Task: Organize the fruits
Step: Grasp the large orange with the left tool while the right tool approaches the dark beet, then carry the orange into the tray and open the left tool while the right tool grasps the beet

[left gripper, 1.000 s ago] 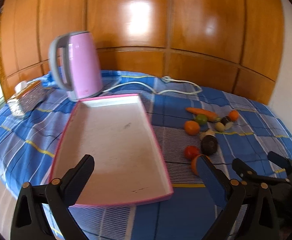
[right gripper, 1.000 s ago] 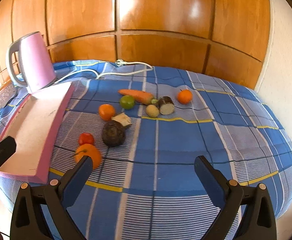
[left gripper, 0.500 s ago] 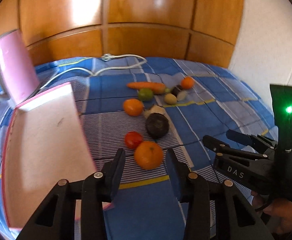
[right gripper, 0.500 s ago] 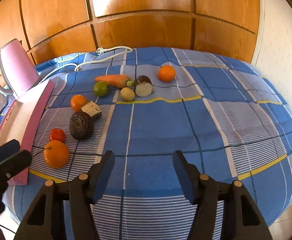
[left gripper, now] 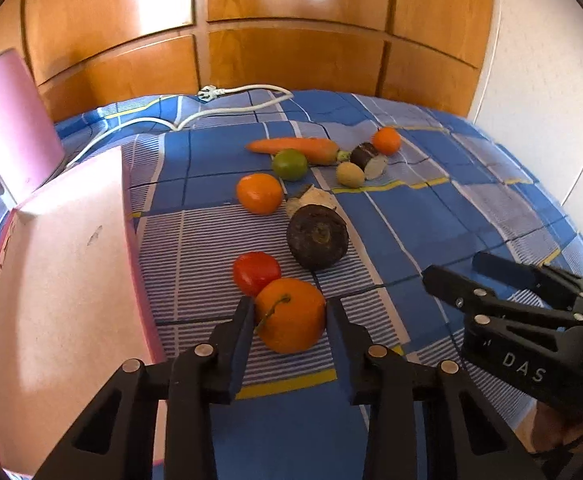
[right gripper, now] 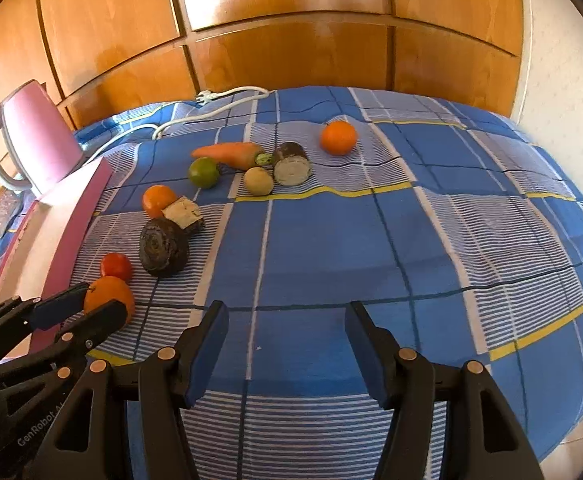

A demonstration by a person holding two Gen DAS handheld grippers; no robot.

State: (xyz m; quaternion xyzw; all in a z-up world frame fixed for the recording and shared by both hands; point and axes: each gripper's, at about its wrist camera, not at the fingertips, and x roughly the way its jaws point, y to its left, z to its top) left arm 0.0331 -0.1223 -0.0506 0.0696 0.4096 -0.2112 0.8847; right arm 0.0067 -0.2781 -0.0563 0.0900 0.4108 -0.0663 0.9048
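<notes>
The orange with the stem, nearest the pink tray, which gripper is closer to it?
Left. The left gripper has the stemmed orange between its closing jaws. The right gripper hangs open over bare cloth, well off to the side of it.

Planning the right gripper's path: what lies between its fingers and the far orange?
Only bare blue checked cloth, in the right wrist view, between the right gripper and the far round orange.

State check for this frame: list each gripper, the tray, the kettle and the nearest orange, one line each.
Left gripper: jaws closing, nearest orange between them.
Right gripper: open, nothing between its fingers.
Nearest orange: on the bedspread, touching the tomato.
Pink tray: nothing in it.
Pink kettle: upright, lid shut.
Power plug: lying loose on the bedspread.
</notes>
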